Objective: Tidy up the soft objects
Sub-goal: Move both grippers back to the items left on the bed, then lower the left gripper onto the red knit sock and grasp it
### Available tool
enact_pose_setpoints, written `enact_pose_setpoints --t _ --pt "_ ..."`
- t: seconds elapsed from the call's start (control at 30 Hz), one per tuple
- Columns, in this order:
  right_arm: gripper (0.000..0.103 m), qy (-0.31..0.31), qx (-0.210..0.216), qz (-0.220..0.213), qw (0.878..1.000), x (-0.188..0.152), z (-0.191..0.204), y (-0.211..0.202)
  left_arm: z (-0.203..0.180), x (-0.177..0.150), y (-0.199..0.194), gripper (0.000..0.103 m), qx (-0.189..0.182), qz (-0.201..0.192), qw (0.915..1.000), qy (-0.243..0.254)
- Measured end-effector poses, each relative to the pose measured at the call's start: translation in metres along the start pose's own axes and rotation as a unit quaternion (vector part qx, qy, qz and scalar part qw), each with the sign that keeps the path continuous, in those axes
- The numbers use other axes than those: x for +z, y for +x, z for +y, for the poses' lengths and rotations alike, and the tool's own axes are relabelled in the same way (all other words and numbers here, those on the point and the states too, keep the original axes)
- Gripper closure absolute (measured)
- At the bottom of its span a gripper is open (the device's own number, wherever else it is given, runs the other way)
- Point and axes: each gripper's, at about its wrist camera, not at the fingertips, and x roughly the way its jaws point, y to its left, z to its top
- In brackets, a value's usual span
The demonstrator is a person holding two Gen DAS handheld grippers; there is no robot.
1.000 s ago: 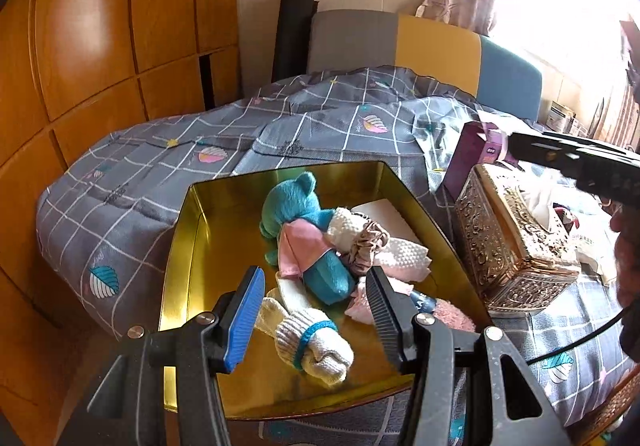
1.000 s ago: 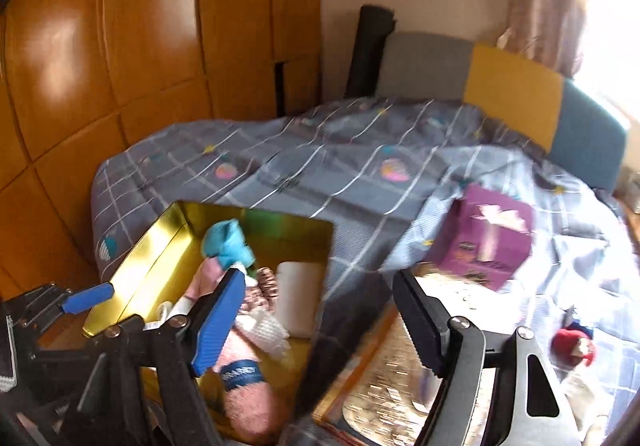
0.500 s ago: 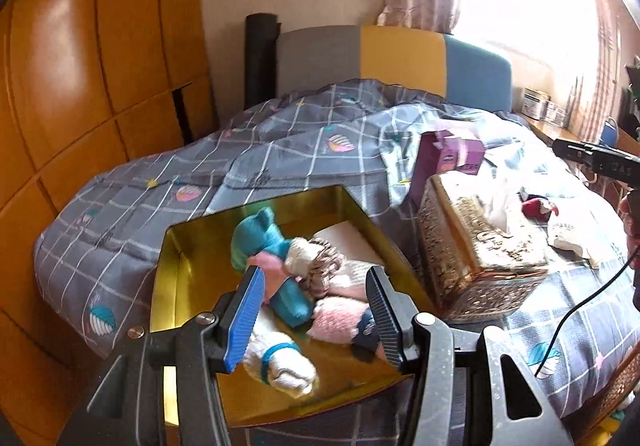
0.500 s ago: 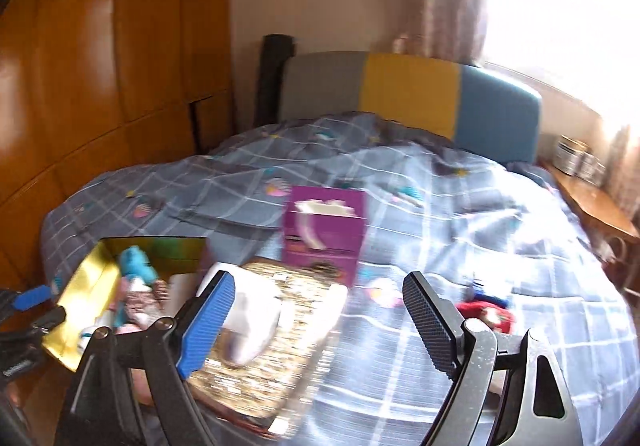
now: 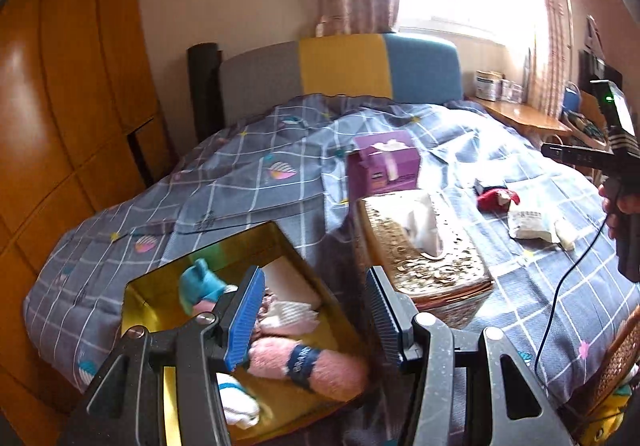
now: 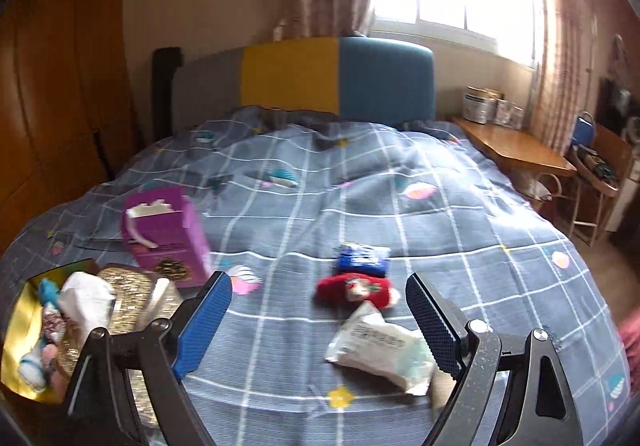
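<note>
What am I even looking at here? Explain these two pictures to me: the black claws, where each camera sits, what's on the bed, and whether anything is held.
No robot here: a person holds a two-finger claw in each hand, with a camera on each looking along its fingers.

The left view shows the left gripper over a gold tin of soft things: a pink sock, a teal plush. Its jaws stand apart and grip nothing. Beside the tin sit an ornate tissue box and a purple box.

The right view shows the right gripper, whose jaws have just been opening, with nothing between them. On the checked bedspread ahead lie a red plush, a blue item and a white packet.
</note>
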Motion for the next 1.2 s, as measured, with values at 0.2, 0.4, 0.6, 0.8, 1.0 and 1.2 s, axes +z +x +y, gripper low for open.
enact_pose_setpoints --t 0.2,0.4,0.6,0.8,1.0,1.2 --pt "0.013 0.036 -0.063 0.019 0.997 -0.008 -0.056 0.032 -0.03 0.014 0.003 0.05 -0.018 -0.002 0.9992 0.036" --pt "0.013 0.12 -0.093 0.046 0.987 -0.036 -0.112 0.052 -0.062 0.031 0.01 0.05 -0.037 -0.001 0.997 0.068" --pt "0.013 0.223 -0.081 0.066 0.969 -0.044 -0.15 0.054 -0.094 0.041 0.023 0.05 -0.06 0.004 0.9942 0.09" --pt "0.011 0.281 -0.079 0.078 0.953 -0.051 -0.167 0.055 -0.121 0.047 0.036 0.05 -0.086 0.018 0.9903 0.108" --pt "0.011 0.329 -0.069 0.095 0.937 -0.061 -0.181 0.059 -0.148 0.055 0.049 0.05 -0.113 0.032 0.9863 0.116" --pt "0.01 0.353 -0.073 0.091 0.928 -0.064 -0.189 0.056 -0.174 0.068 0.066 0.05 -0.151 0.052 0.9813 0.107"
